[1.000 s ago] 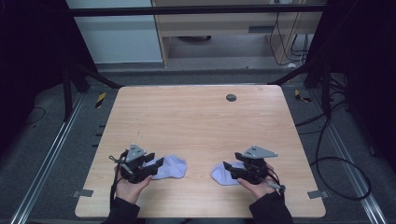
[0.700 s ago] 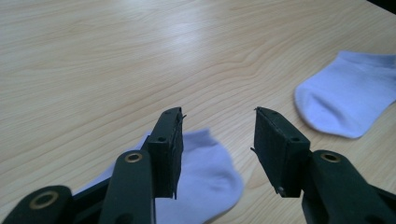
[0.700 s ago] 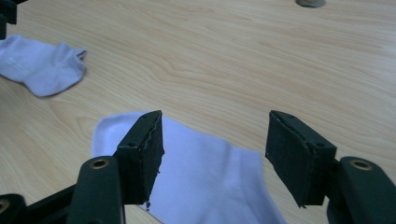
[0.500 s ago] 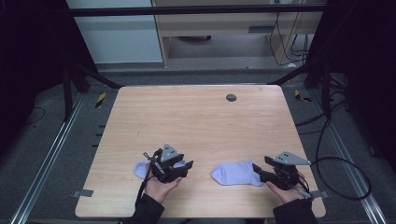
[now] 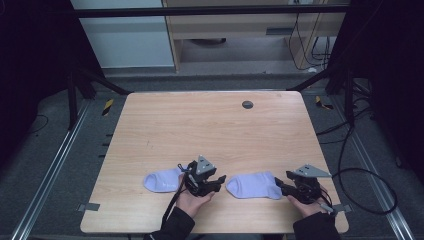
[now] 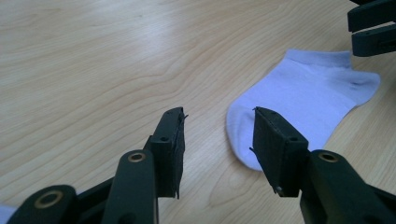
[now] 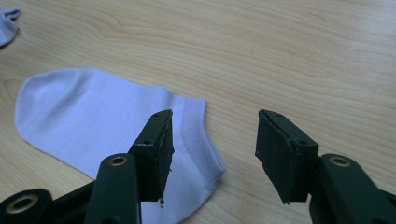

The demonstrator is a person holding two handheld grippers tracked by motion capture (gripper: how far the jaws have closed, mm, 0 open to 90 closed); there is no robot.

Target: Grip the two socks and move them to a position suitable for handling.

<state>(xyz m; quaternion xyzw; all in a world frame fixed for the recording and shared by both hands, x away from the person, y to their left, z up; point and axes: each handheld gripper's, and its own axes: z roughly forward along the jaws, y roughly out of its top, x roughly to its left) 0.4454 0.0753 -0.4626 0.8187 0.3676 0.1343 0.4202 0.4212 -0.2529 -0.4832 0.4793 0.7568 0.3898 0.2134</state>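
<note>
1. At the near edge of the wooden table [image 5: 210, 130] two dark sleeves come in from below, and each hand holds a gripper low over the tabletop.
2. The left gripper [image 5: 216, 183] sits near the middle of the near edge. In the left gripper view its two black jaws stand apart with bare wood between them, holding nothing.
3. The right gripper [image 5: 281, 184] is close to the near right corner. Its jaws are likewise spread and empty in the right gripper view, the left jaw hanging over the cuff of a sock.
4. The right sock [image 5: 255, 185], pale lilac, lies flat between the two grippers, toe toward the left gripper and cuff toward the right one.
5. The left sock [image 5: 161, 181], the same colour, lies flat just beyond the left hand's outer side, partly hidden by that gripper.
6. Farther off, a small dark round disc [image 5: 247, 104] sits near the table's far edge.
</note>
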